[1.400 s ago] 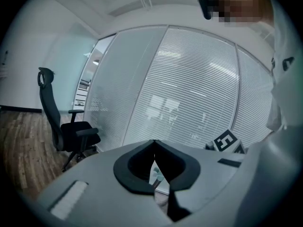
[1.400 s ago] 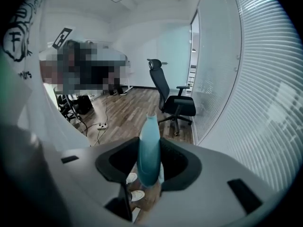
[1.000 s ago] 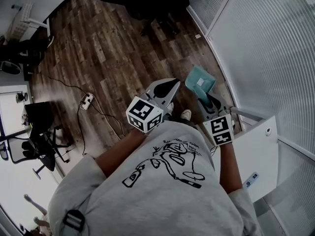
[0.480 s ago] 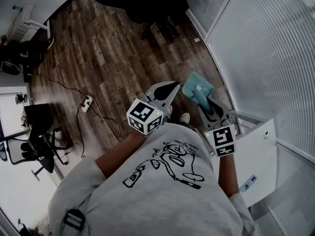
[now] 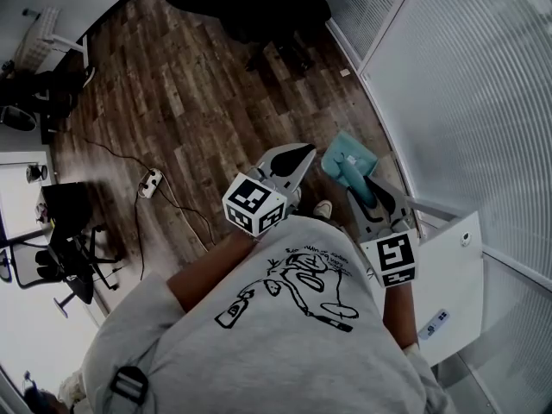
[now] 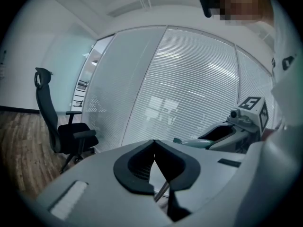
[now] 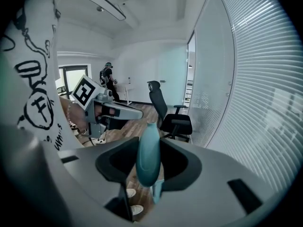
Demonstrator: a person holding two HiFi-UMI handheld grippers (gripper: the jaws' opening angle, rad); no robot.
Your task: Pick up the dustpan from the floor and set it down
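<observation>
The teal dustpan [image 5: 348,157] hangs above the wood floor, held by its handle [image 7: 147,159]. My right gripper [image 5: 369,194] is shut on that handle, which stands between the dark pads in the right gripper view, while the pan's scoop points away toward the glass wall. My left gripper [image 5: 298,156] floats just left of the dustpan, shut with nothing in it; its pads meet at the tips [image 6: 154,144]. In the left gripper view, the right gripper [image 6: 233,131] and a sliver of the teal pan [image 6: 195,143] show at the right.
A glass wall with blinds [image 5: 466,84] runs along the right. A white cabinet top [image 5: 450,276] sits by my right arm. A black office chair [image 5: 274,7] stands ahead. A power strip with cable [image 5: 152,179] lies on the floor at left. My shoe [image 5: 324,207] is below the grippers.
My right gripper has risen with the dustpan, lifting it farther off the floor. The left gripper has stayed where it was.
</observation>
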